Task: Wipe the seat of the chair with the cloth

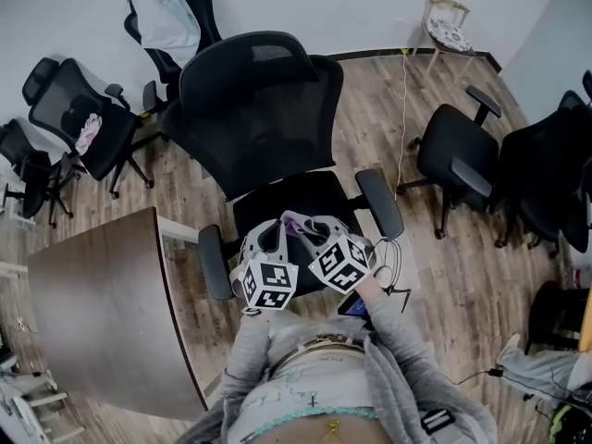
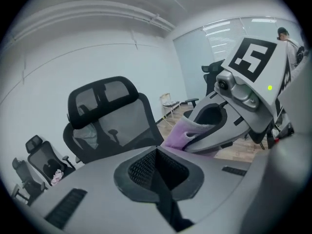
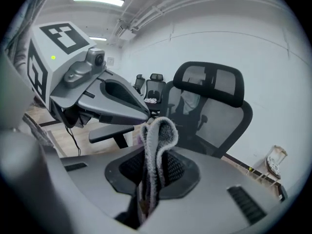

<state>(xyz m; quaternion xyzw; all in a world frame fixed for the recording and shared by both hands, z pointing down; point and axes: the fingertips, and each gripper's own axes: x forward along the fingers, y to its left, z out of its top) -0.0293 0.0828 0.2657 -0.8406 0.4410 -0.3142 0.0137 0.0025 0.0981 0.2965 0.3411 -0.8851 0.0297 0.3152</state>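
The black mesh office chair stands right in front of me, its seat just beyond both grippers. My right gripper is shut on a purple-and-grey cloth, which stands up folded between its jaws. In the left gripper view the same cloth sticks out of the right gripper. My left gripper hangs close beside it on the left, jaws shut with nothing between them. Both grippers hover over the seat's front part. The cloth is not touching the seat.
A brown table is at my left, close to the chair's left armrest. The right armrest flanks the grippers. More black chairs stand right and back left. A cable runs across the wooden floor.
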